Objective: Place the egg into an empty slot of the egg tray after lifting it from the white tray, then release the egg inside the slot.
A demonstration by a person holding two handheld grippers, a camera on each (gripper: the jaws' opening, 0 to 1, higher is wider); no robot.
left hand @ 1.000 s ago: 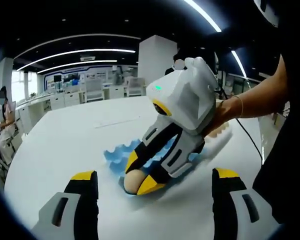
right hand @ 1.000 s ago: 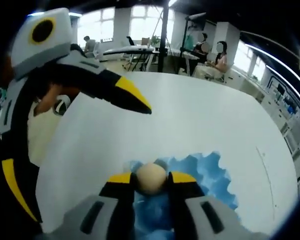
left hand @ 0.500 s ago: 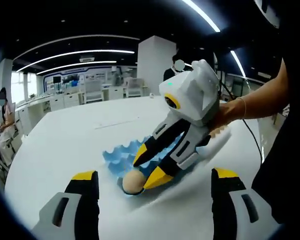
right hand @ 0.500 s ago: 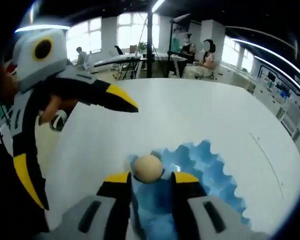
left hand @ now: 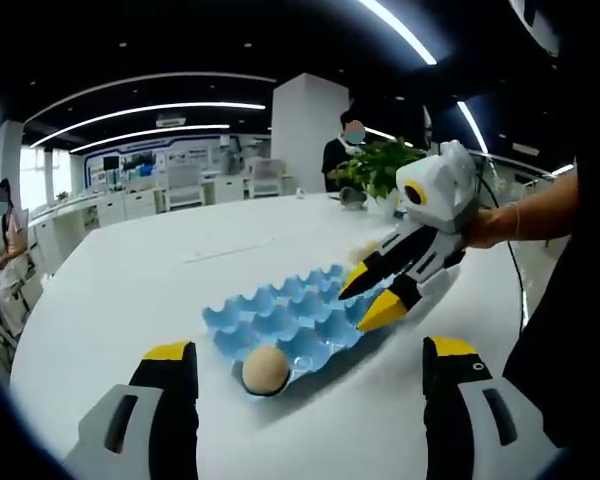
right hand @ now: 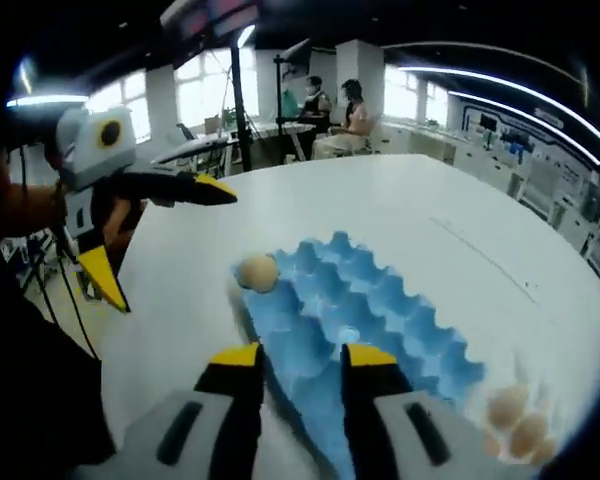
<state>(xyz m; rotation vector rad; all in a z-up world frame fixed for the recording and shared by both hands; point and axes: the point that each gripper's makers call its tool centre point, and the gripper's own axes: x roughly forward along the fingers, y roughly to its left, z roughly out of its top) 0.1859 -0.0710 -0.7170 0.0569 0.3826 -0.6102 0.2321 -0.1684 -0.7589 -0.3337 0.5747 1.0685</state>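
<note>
A tan egg sits in a corner slot of the blue egg tray, the corner nearest my left gripper. Nothing touches it. My right gripper hovers back from the tray's far side, open, with nothing between its yellow-tipped fingers. Wide open and empty, my left gripper is held off the table just short of the egg's corner. Several more eggs lie beyond the tray's other end, where the view is blurred.
The tray rests on a large round white table. A potted plant stands at the table's far side with a person behind it. Seated people and desks lie beyond the table edge.
My right gripper has let go of the egg and drawn back and up from the tray. The egg stays in its corner slot. The left gripper has hardly moved.
</note>
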